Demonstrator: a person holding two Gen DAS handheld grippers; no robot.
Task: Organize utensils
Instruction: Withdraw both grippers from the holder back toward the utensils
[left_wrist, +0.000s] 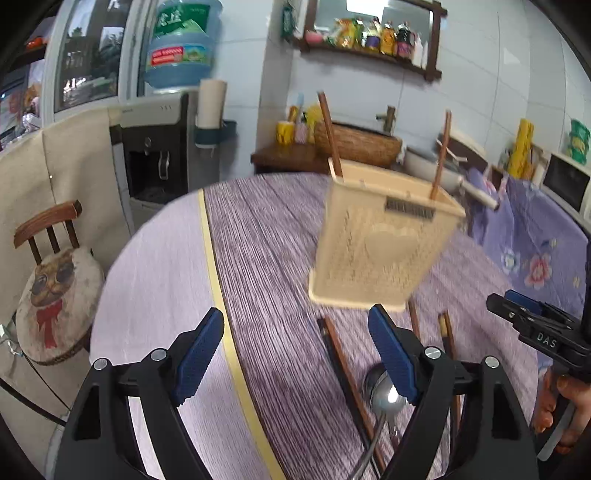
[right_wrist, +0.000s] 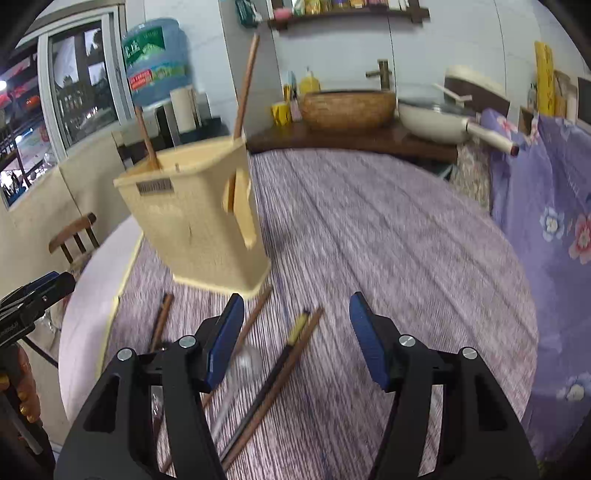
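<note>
A cream mesh utensil holder (left_wrist: 380, 243) (right_wrist: 195, 221) stands on the purple-striped table with two brown chopsticks (left_wrist: 330, 136) (right_wrist: 245, 81) upright in it. In front of it lie loose brown chopsticks (left_wrist: 347, 373) (right_wrist: 291, 365), a dark stick with a yellow end (right_wrist: 299, 325) and a metal spoon (left_wrist: 384, 397) (right_wrist: 248, 360). My left gripper (left_wrist: 295, 321) hovers open over the table, its right finger over the spoon. My right gripper (right_wrist: 295, 306) is open above the loose chopsticks. Nothing sits between either pair of blue pads. Each gripper shows at the other view's edge (left_wrist: 502, 299) (right_wrist: 55, 280).
A yellow tape stripe (left_wrist: 221, 295) crosses the round table (right_wrist: 388, 240). A chair with a cat cushion (left_wrist: 55, 288) stands to the left, beside a water dispenser (left_wrist: 155, 155). Behind the table are a wicker basin (right_wrist: 347, 107) and a white pan (right_wrist: 432, 118). A floral cloth (right_wrist: 546, 221) hangs at the right.
</note>
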